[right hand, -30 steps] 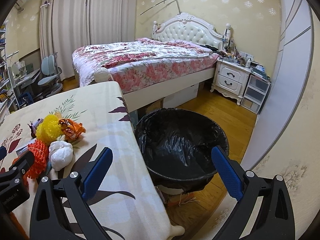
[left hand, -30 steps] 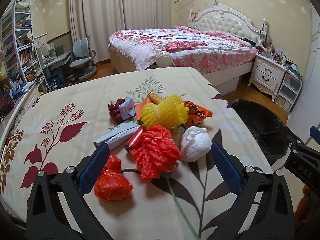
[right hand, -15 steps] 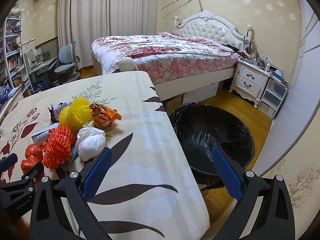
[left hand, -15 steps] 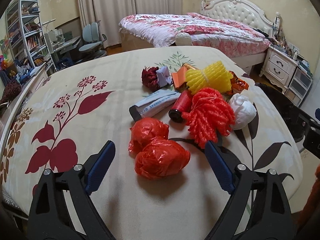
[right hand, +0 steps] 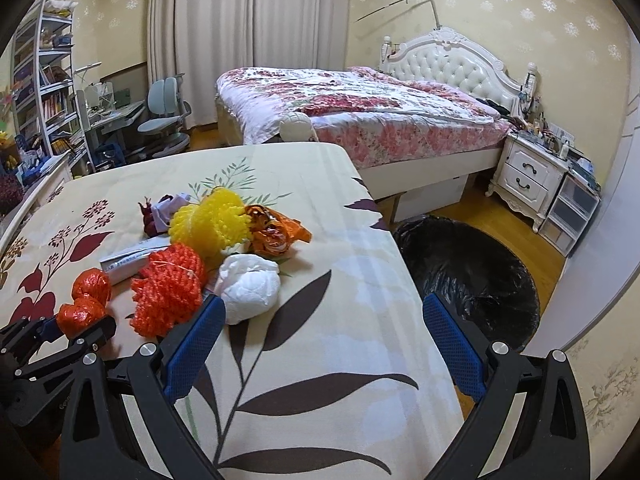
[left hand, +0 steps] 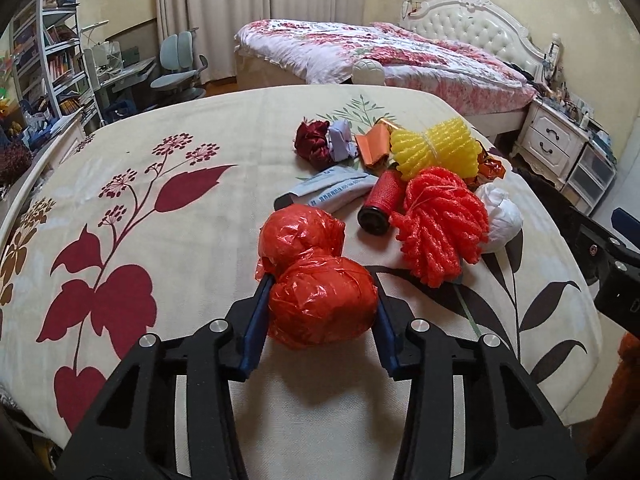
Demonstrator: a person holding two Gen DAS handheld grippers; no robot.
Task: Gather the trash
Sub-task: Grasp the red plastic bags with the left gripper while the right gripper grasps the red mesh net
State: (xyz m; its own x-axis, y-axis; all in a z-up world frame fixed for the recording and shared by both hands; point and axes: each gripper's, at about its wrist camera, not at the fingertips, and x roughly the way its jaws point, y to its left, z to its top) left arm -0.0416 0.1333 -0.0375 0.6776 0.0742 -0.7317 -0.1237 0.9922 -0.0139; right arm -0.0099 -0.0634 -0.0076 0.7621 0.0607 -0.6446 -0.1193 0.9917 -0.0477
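Your left gripper (left hand: 322, 312) has closed its blue pads against the near red bag (left hand: 322, 306), which sits on the table (left hand: 160, 184) at the left of the pile. The rest of the trash, such as the red net (left hand: 438, 222), yellow net (left hand: 436, 152) and white wad (right hand: 250, 288), is uncollected. Your right gripper (right hand: 320, 344) hangs wide open, empty. The bin (right hand: 472, 276) looks empty, though its bottom is too dark to judge.

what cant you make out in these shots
- Bin: its bottom is lost in the black liner in the right wrist view; the left wrist view shows only a sliver past the table edge.
- Grey packet: print too small to read.
- Orange wrapper: mostly hidden behind the yellow foam net.
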